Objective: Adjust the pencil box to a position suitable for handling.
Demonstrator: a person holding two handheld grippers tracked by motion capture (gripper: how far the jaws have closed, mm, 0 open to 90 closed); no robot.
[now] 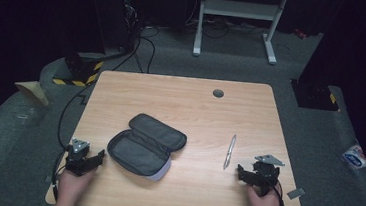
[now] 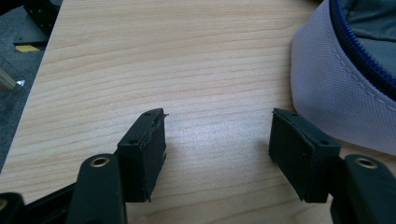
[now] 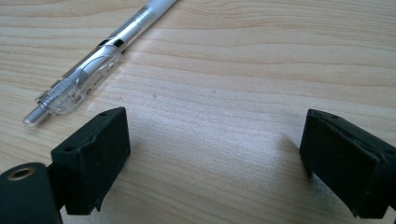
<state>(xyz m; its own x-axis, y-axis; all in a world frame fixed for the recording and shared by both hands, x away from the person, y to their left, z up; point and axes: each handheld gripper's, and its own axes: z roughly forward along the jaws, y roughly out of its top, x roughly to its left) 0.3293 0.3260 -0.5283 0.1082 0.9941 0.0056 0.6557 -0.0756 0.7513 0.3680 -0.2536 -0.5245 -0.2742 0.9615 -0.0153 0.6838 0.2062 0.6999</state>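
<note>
nothing is picked up yet: both the left gripper [image 1: 84,160] and right gripper [image 1: 257,176] rest wide open and empty, so the likely next move is grasping the pen [image 1: 230,151] for the open pencil case [image 1: 146,144].

Pen [image 3: 88,70] tip cut off; pouch [image 2: 345,74] mostly out of frame.

Dark lab: cables [image 1: 140,49], hazard-striped equipment base [image 1: 81,69]

Wooden table [image 1: 186,101]; beyond it, white stand [image 1: 239,10], hazard-striped base [image 1: 81,71].
</note>
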